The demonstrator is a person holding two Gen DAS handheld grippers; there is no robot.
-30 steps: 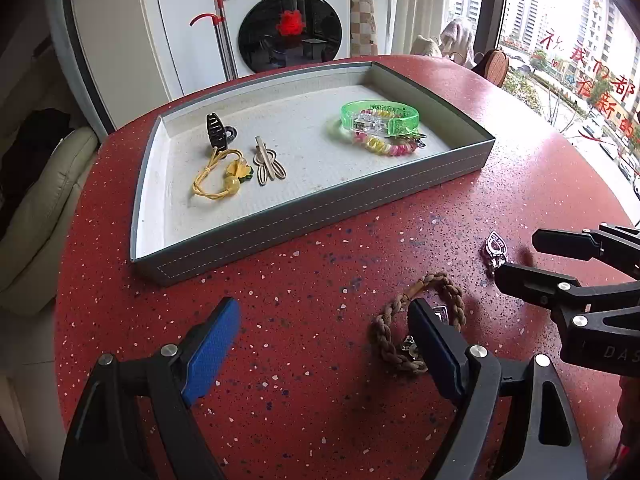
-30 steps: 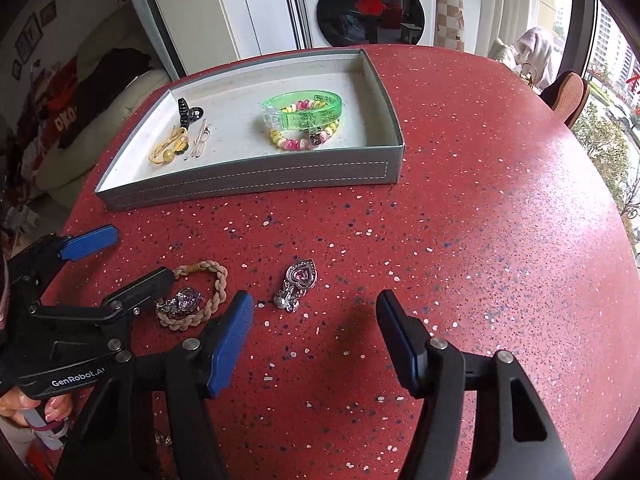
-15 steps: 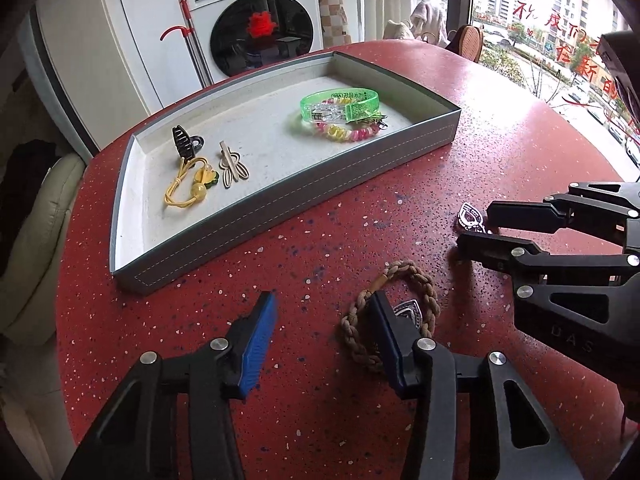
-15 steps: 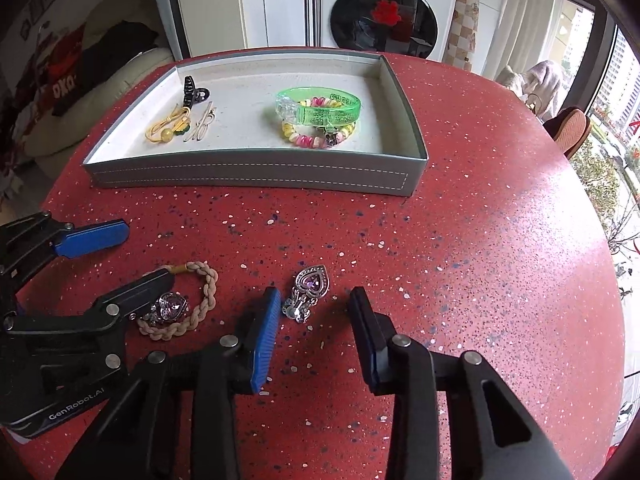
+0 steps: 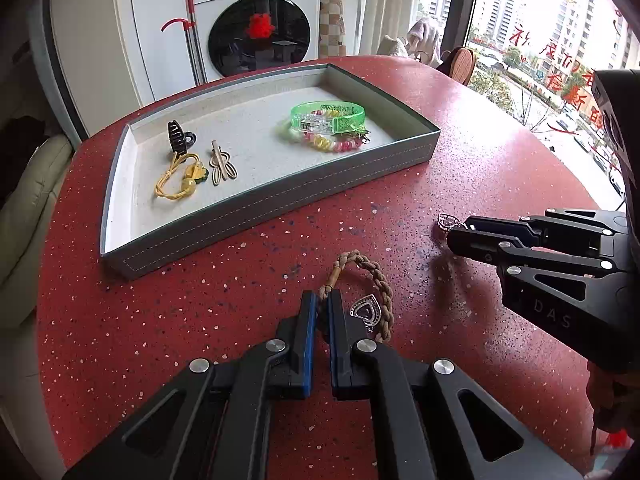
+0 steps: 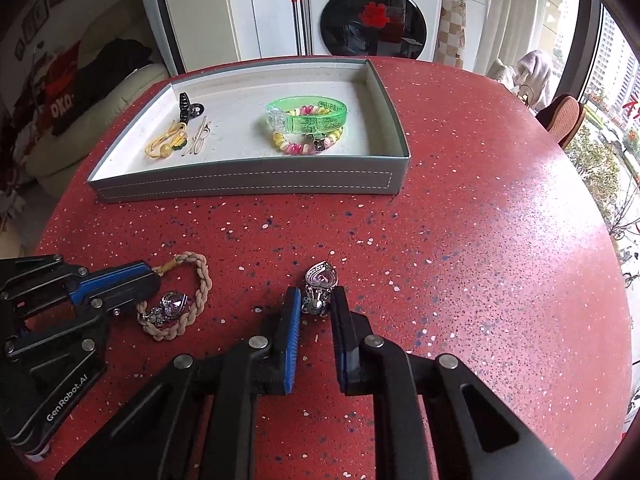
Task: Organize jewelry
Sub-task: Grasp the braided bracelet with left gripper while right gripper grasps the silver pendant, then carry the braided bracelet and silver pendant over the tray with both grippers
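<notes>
Two views, left wrist first, then right wrist.

- Left wrist: left gripper [image 5: 323, 307] low centre, jaws just closed in, now pinched narrow on braided rope bracelet [image 5: 370, 278], gripping its near-left strand.
- Bracelet on red speckled table [image 5: 200, 320], loop curving up and right of the jaws; silver heart charm [image 5: 365, 312] inside the loop, just right of the right finger.
- Right gripper [image 5: 460, 236] entering from right edge, jaws narrow, tips at a small silver heart pendant [image 5: 447, 221]; only pendant's top peeks out past the tips.
- Grey tray [image 5: 256, 216] beyond, well apart from both grippers. Inside, left end: black claw clip [image 5: 178, 140], yellow hair tie [image 5: 180, 182], beige hair clip [image 5: 222, 166]. Right end: green bangle [image 5: 330, 114] resting over a pastel bead bracelet [image 5: 328, 144].
- Washing machine [image 5: 256, 20] behind table; window w/ city view at right.

- Right wrist: right gripper [image 6: 316, 306] bottom centre, jaws just closed in, now narrow and clamped on lower part of silver heart pendant [image 6: 320, 278]; heart end sticks out beyond the tips, on the table [image 6: 480, 260].
- Left gripper [image 6: 150, 280] in from left, jaws together on braided rope bracelet [image 6: 196, 292] at its upper-left strand; heart charm [image 6: 172, 304] inside the loop.
- Tray [image 6: 248, 186] farther back, same pieces in it: claw clip [image 6: 186, 106], hair tie [image 6: 164, 146], beige clip [image 6: 200, 136], green bangle [image 6: 308, 116], bead bracelet [image 6: 296, 146].
- Washing machine [image 6: 372, 8] behind; sofa [image 6: 100, 120] at left.
</notes>
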